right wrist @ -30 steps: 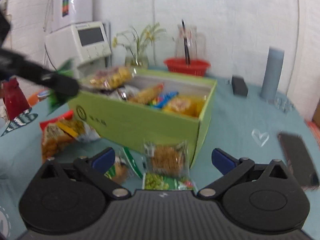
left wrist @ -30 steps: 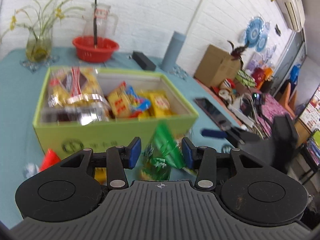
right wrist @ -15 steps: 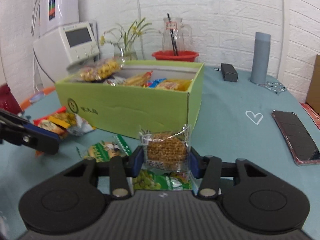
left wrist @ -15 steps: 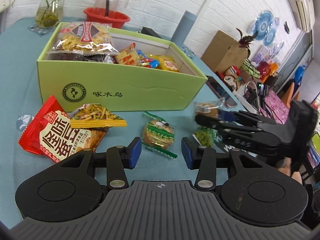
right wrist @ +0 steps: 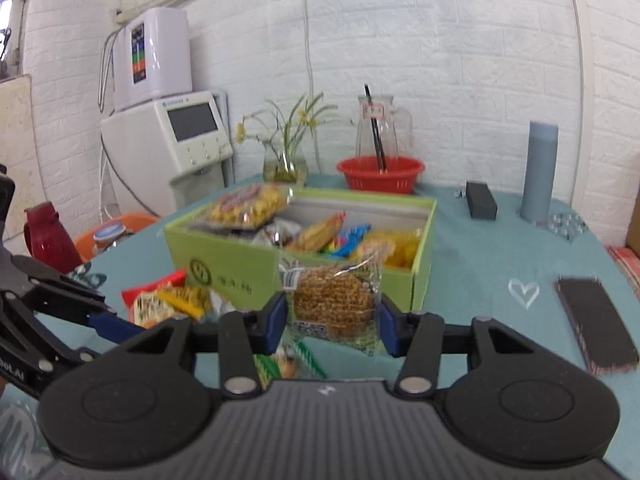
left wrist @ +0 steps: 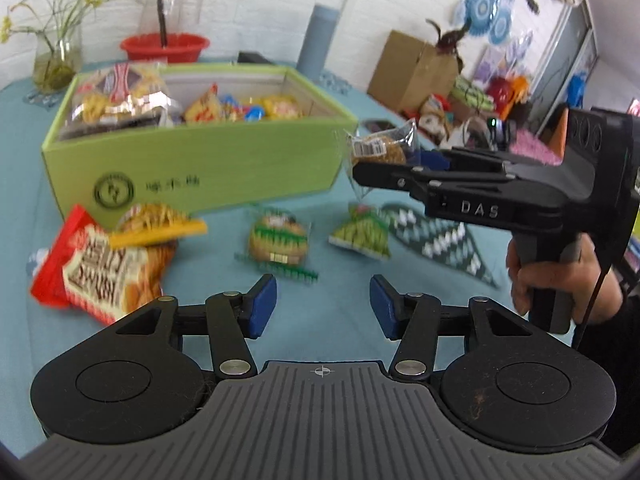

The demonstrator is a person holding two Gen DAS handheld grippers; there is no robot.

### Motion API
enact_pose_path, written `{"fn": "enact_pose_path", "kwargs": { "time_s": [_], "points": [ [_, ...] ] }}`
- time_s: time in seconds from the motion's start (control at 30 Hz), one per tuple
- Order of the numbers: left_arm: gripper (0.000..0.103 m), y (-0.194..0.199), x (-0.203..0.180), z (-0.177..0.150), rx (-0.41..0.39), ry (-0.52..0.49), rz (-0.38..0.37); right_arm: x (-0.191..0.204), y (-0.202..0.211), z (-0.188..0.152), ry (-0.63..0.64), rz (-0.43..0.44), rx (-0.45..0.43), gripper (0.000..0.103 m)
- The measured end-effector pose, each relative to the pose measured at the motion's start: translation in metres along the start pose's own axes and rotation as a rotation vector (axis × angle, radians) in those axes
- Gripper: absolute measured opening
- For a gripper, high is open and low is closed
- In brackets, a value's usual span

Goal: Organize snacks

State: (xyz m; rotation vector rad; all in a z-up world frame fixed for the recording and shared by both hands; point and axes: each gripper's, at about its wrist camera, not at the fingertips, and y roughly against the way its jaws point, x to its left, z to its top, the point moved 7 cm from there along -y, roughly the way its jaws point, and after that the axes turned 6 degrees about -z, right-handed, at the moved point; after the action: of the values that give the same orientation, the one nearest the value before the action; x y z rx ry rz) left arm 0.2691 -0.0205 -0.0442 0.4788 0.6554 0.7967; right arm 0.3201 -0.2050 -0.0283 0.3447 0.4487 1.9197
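Snacks fill the green box (left wrist: 192,160), and in the left wrist view more of them lie on the teal tablecloth (left wrist: 340,320) in front of it: a red packet (left wrist: 100,268) at the left with a yellow-edged packet (left wrist: 160,224) lying partly on top of it, a round biscuit in a green-trimmed wrapper (left wrist: 278,242) near the middle, and a green pea packet (left wrist: 362,234) to its right. The left gripper (left wrist: 323,304) hangs over the cloth with its blue pads (left wrist: 262,306) spread apart and nothing between them; its jaws have just been opening. At the right of this view the right gripper (left wrist: 384,160), held by a hand (left wrist: 560,276) on its grip, carries a brown cake in clear wrap (left wrist: 384,148) above the table, just beside the box's near right corner. A patterned mat (left wrist: 440,236) lies under that gripper. In the right wrist view the right gripper (right wrist: 332,320) is clenched on the brown cake in clear wrap (right wrist: 334,300), both blue pads (right wrist: 274,322) pressing its sides, the packet upright and raised in front of the green box (right wrist: 240,276). The left gripper (right wrist: 108,322) reaches in from the left edge, near the red packet (right wrist: 152,292) and the yellow-edged packet (right wrist: 180,300). A phone (right wrist: 596,324) lies on the tablecloth (right wrist: 480,264) at the right, well apart from the box, and a red basket (right wrist: 380,174) stands behind the box
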Motion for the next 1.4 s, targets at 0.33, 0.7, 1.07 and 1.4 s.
{"fn": "enact_pose_path", "kwargs": {
  "time_s": [0.33, 0.7, 1.07, 1.4],
  "points": [
    [0.051, 0.0, 0.005, -0.022, 0.015, 0.071, 0.052, 0.002, -0.02, -0.02, -0.044, 0.029, 0.06, 0.07],
    [0.062, 0.029, -0.062, -0.076, 0.139, -0.048, -0.097, 0.037, 0.112, -0.096, -0.048, 0.061, 0.146, 0.096],
    [0.044, 0.029, -0.089, -0.115, 0.173, -0.061, -0.158, 0.117, 0.166, -0.16, 0.023, 0.173, 0.24, 0.068],
    [0.015, 0.003, -0.068, -0.089, 0.175, 0.007, -0.07, 0.118, 0.108, -0.132, 0.128, 0.147, 0.184, 0.061]
  ]
}}
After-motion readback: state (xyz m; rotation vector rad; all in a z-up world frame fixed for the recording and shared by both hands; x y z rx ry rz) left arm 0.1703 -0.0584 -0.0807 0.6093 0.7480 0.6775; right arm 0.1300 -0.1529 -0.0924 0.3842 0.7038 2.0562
